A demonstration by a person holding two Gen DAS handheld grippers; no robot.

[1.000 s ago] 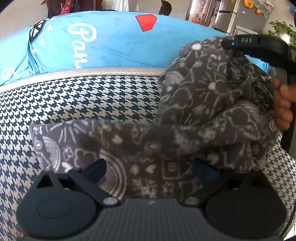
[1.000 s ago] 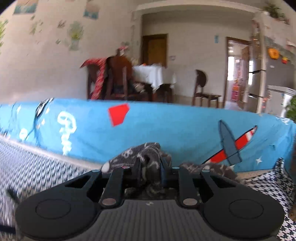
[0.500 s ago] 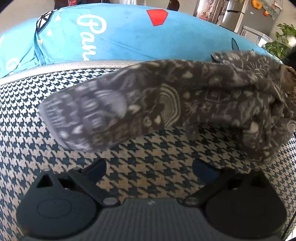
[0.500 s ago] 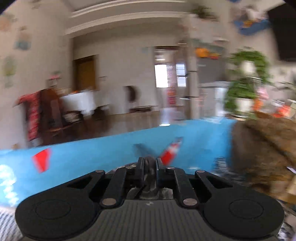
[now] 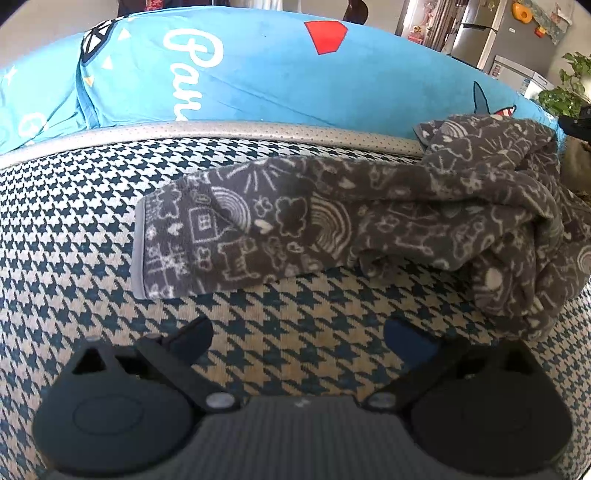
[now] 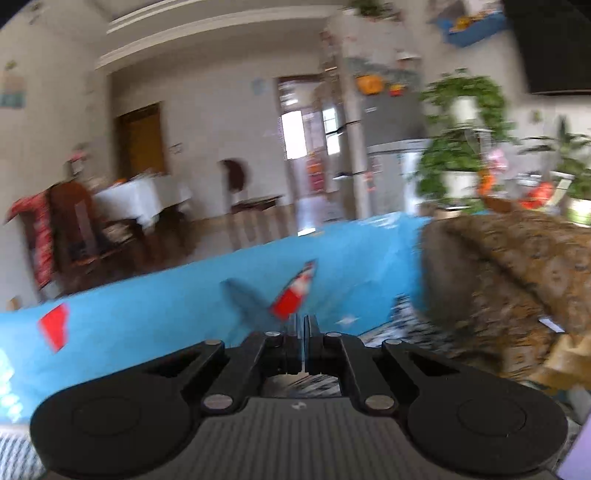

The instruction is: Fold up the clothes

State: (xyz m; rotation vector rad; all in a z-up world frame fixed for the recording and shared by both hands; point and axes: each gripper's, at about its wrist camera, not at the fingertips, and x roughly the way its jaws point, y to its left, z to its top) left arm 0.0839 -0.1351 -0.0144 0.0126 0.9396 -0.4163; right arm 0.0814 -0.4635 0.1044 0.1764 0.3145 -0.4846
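the left gripper [image 5: 299, 338] is spread wide, its two fingers well apart and holding nothing, low over the houndstooth cushion [image 5: 74, 229]. only bare blue-and-cream check shows between the fingers.

the grey garment [image 5: 332, 229], printed with white rainbows, clouds and little houses, lies on that cushion just beyond the fingertips, clear of them. one flat length of it, with a pale hemmed end, reaches out toward nine o'clock and stops near the middle of the left wrist view. the rest is bunched in thick folds at about three o'clock, where it climbs over the cushion's grey piped edge [image 5: 258, 129].

behind the cushion, from ten to two o'clock, runs a bright blue cover [image 5: 266, 74] with white script, a red shape and part of a plane drawing. a green plant [image 5: 569, 88] stands at two o'clock, next to a fridge [image 5: 480, 33].

in the right wrist view the right gripper [image 6: 303, 334] has its fingers drawn together with only a thin slit between them, and no cloth is visible in that slit. the view is smeared by blur. the blue cover crosses from nine o'clock to the centre, and a brown mottled pile [image 6: 517, 273] fills three to four o'clock. farther back are a table with a white cloth [image 6: 136, 195] at ten o'clock and a chair [image 6: 243, 195] near the centre.
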